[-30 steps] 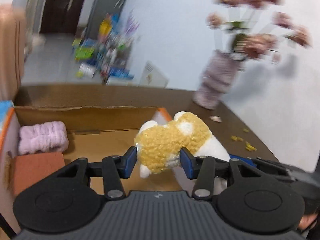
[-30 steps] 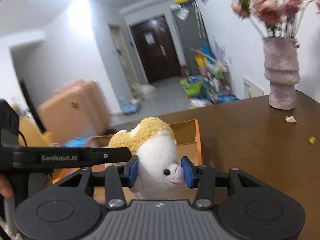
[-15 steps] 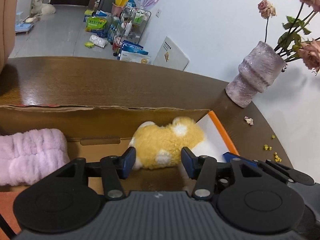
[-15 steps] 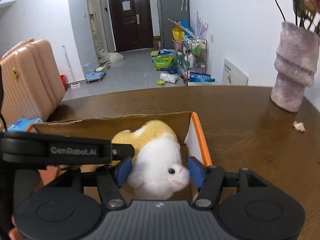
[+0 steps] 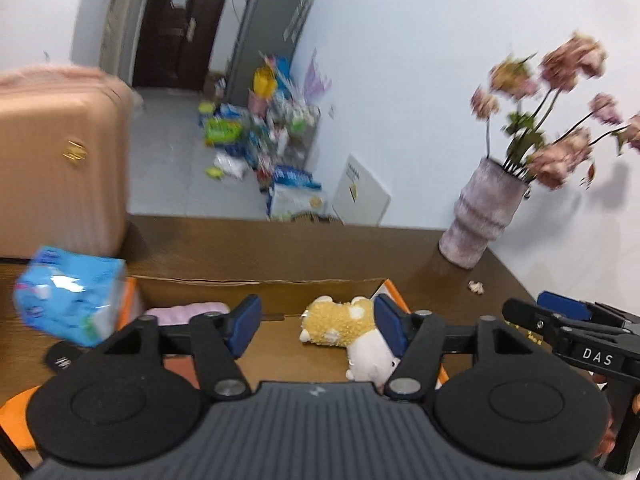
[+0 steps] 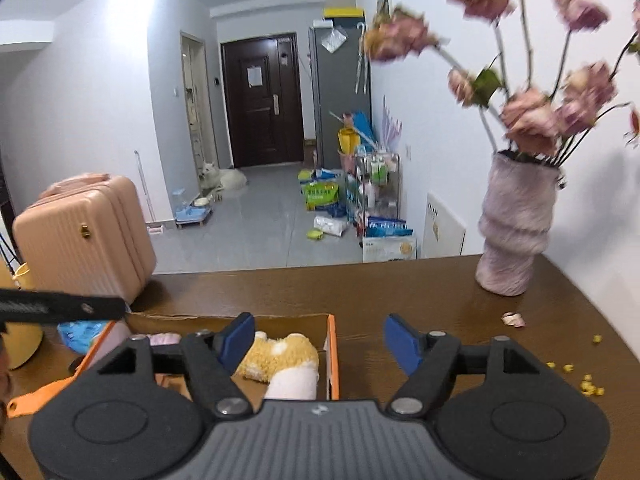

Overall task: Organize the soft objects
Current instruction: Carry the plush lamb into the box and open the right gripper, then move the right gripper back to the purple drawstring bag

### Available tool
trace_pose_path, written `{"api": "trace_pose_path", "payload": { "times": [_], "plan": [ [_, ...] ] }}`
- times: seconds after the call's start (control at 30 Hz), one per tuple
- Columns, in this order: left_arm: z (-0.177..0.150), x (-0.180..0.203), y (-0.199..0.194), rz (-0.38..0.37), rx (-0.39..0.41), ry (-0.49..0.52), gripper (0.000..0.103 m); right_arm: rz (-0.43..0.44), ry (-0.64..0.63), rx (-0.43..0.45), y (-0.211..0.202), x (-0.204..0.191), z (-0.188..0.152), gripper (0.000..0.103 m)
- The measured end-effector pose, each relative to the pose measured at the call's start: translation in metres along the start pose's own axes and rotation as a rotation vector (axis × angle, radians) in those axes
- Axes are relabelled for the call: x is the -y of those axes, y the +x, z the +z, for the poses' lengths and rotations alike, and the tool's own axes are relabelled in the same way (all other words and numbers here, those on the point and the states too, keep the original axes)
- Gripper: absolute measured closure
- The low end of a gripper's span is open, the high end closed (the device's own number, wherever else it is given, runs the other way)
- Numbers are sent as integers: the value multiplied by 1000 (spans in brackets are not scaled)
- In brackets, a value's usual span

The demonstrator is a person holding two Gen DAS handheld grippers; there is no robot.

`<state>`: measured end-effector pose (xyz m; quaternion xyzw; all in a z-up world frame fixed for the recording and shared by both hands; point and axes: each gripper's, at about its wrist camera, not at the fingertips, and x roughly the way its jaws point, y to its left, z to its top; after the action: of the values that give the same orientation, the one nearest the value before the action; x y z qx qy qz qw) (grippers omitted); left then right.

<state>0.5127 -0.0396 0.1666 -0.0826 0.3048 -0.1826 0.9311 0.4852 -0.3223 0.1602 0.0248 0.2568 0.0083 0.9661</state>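
The left gripper (image 5: 316,328) has jaws spreading, pinching nothing; the plush toy (image 5: 344,330) lies beyond its right pad in the cardboard box (image 5: 260,292). The right gripper (image 6: 320,340) is spreading too, with the toy below its left pad. Both should lift clear before closing.

box (image 5: 260,282) open-topped, plush toy (image 5: 344,326) filling its right end, vase (image 6: 516,232) probably clear beyond

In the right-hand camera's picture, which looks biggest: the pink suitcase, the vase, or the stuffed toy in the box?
1. Pink suitcase
2. Vase, a little smaller in the picture
3. Stuffed toy, partly hidden by the gripper

The suitcase stands farther off, so true sizes stay unsure.
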Motion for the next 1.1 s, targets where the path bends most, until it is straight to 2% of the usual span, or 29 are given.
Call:
{"api": "trace_pose_path", "payload": {
  "times": [0.07,0.2,0.27,0.37,0.43,0.5,0.6,0.67,0.8,1.1],
  "plan": [
    [-20,5,-30,20,42,20,32,24,-2,15,-25,2,-12,30],
    [-86,17,-87,77,102,85,26,79,-32,28,-69,1,-55,29],
    [-127,22,-116,87,128,113,23,114,-57,42,-95,-2,-85,27],
    [-185,30,-153,95,179,156,17,151,-110,101,-134,-9,-135,19],
    [-226,31,-176,157,235,186,15,133,-161,144,-151,-14,-169,19],
    [-265,33,-195,217,257,179,14,118,-173,152,-170,-19,-204,18],
    [-307,30,-217,225,234,134,10,178,-109,127,-193,-18,-249,17],
    [-323,25,-224,220,200,123,10,201,-74,116,-205,-20,-278,14],
    [-331,24,-219,252,154,123,10,172,-105,72,-207,-34,-310,14],
    [-327,16,-200,251,136,85,10,179,-104,58,-200,-36,-309,15]
  ]
}}
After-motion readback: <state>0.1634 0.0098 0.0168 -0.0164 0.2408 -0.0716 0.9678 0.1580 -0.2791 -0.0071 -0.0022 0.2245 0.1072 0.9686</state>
